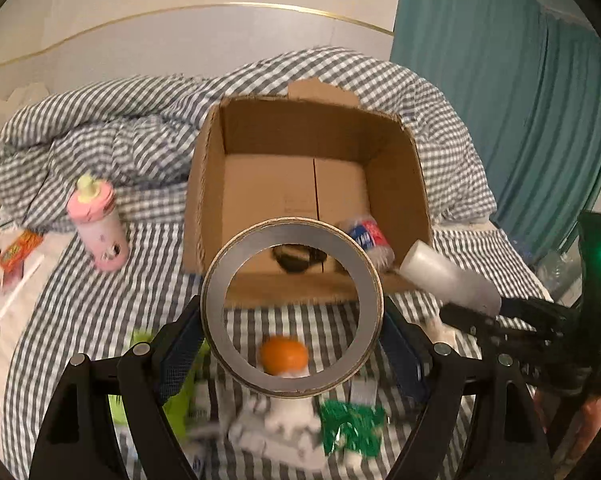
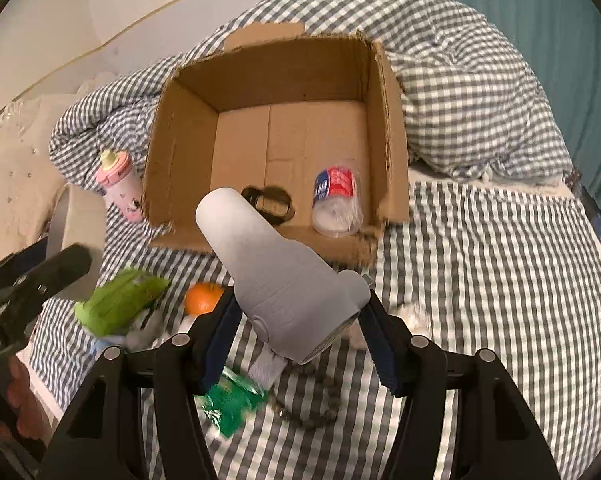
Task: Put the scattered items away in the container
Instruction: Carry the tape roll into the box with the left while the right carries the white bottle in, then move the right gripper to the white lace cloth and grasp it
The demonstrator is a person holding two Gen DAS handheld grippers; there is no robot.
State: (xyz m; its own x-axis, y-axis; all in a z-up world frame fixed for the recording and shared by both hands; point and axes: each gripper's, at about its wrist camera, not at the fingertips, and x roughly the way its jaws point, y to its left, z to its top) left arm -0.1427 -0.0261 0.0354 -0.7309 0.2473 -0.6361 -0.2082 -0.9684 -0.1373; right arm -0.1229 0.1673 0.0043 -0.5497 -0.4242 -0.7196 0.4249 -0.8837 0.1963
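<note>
An open cardboard box (image 1: 204, 184) (image 2: 392, 120) stands on the checked bed. Inside lie a crushed clear bottle with a blue-red label (image 1: 368, 240) (image 2: 336, 196) and a dark ring-shaped item (image 2: 268, 202). My left gripper (image 1: 292, 340) is shut on a roll of tape (image 1: 220, 280), held above the bed in front of the box. My right gripper (image 2: 296, 320) is shut on a grey-white cylindrical device (image 2: 280, 264) (image 1: 448, 280), held near the box's front edge. An orange (image 1: 282, 354) (image 2: 202, 298), a green packet (image 1: 352, 428) (image 2: 232, 404) and a lime-green wrapper (image 2: 120, 300) lie below.
A pink bottle (image 1: 100, 220) (image 2: 118, 184) stands left of the box. A string of beads (image 2: 316, 412) lies on the sheet. A rumpled checked duvet (image 1: 100, 140) is piled behind the box. A teal curtain (image 1: 500, 80) hangs at right. Clutter (image 1: 16, 256) lies at the left bed edge.
</note>
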